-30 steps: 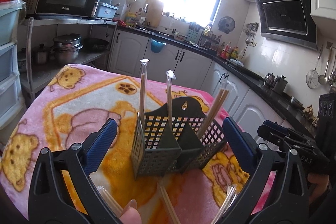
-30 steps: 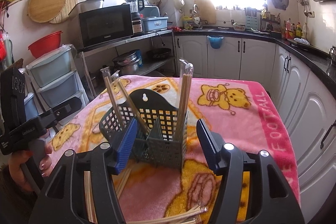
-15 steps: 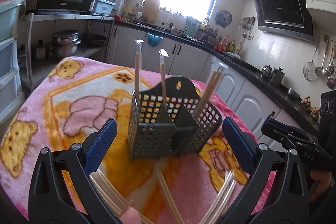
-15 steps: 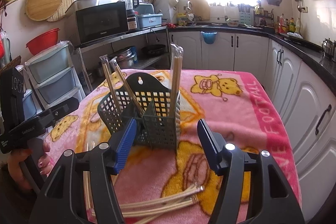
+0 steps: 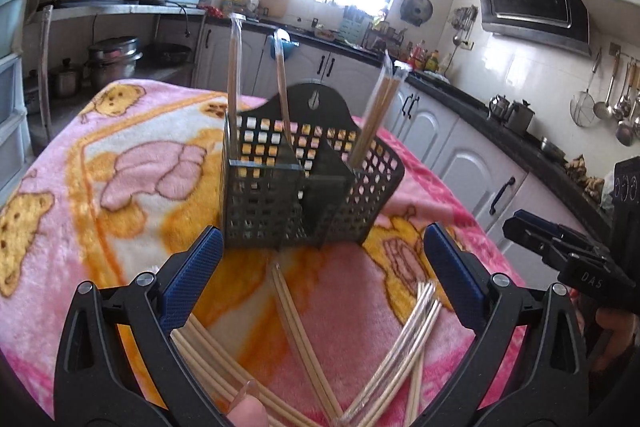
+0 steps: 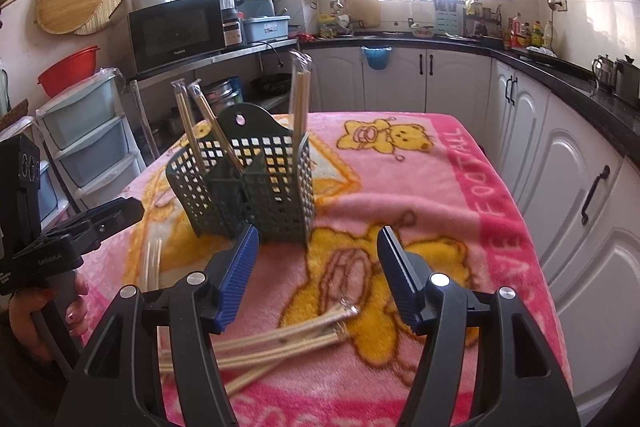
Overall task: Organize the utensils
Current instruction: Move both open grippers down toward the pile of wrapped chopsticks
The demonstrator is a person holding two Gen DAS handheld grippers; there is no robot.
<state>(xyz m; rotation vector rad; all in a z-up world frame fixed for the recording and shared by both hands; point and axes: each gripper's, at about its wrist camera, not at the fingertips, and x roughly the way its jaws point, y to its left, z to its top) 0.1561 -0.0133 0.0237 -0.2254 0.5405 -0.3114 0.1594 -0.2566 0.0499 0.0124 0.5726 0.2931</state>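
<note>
A dark green perforated utensil basket (image 5: 296, 183) (image 6: 256, 183) stands upright on a pink blanket (image 5: 120, 187) (image 6: 420, 187), with three wrapped chopstick pairs sticking up from its compartments. More wrapped chopstick pairs (image 5: 304, 339) (image 6: 280, 343) lie loose on the blanket in front of the basket. My left gripper (image 5: 320, 267) hangs open above these loose pairs, nothing between its blue pads. My right gripper (image 6: 316, 267) is also open and empty, just short of the basket and over the loose pairs. Each view shows the other gripper at its side edge.
White cabinets (image 6: 560, 163) and a black counter run along the right and back. A shelf with a microwave (image 6: 176, 31), pots and plastic drawers (image 6: 88, 143) stands to the left. The blanket-covered table drops off at the right edge (image 6: 532, 227).
Both grippers have drawn back and sunk, tilting further down; the basket sits farther off and more of the loose chopsticks in front show. Both stay open and empty.
</note>
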